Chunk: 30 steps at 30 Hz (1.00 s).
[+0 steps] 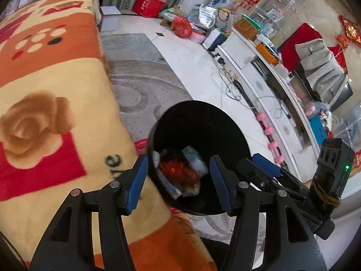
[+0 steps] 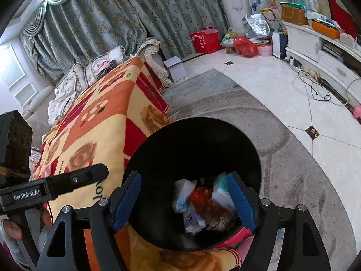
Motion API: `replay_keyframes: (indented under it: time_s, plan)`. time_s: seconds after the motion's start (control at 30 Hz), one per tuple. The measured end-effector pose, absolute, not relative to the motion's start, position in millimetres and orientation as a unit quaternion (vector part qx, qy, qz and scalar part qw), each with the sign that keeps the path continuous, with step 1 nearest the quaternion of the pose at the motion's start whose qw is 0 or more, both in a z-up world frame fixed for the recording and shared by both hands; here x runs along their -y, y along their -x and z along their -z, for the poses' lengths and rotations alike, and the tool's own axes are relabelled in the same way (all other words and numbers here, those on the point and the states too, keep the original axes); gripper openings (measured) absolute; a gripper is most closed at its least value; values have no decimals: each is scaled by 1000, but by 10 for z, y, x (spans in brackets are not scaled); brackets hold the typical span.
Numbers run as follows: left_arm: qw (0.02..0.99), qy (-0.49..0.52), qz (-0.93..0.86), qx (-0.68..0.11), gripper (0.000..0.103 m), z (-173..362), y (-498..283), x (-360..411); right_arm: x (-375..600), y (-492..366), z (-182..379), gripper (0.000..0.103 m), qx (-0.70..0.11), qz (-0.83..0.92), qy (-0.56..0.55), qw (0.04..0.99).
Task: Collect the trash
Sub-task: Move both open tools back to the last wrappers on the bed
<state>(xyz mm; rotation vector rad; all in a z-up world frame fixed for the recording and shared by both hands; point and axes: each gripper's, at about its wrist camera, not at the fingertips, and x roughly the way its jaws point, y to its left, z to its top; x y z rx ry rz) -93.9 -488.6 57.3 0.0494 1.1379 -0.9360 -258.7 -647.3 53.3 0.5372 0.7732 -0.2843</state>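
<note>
A round black bin (image 1: 198, 122) (image 2: 191, 140) stands on the rug against the blanket-covered sofa. Inside lie a crumpled red wrapper (image 1: 178, 169) (image 2: 200, 196), a teal-and-white packet (image 1: 194, 158) (image 2: 221, 189) and a white packet (image 2: 182, 194); in the right wrist view these look motion-blurred. My left gripper (image 1: 178, 174) hangs open over the bin's near rim, with nothing between its blue pads. My right gripper (image 2: 183, 180) is also open above the bin mouth, and the trash lies below its pads. One finger (image 2: 90, 176) of the left gripper shows beside it.
The sofa's orange and yellow blanket (image 1: 56, 113) fills the left. A grey patterned rug (image 2: 293, 158) lies under the bin. Pink dumbbells (image 1: 268, 131) and loose cables (image 1: 227, 83) lie by the white cabinet (image 1: 259, 76). Red bags (image 2: 205, 39) stand by the curtain. A hand (image 2: 11, 228) holds the left gripper.
</note>
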Motion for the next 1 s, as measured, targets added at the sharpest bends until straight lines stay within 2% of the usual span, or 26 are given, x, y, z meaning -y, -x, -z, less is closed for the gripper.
replay_keyframes:
  time_s: [0.53, 1.0]
  plan:
    - [804, -50, 331, -491, 55, -614, 855, 4071, 5829, 2351, -611, 76, -387, 82, -216, 893]
    - [836, -26, 233, -497, 55, -582, 554, 2809, 4788, 1816, -549, 76, -417, -23, -170, 893]
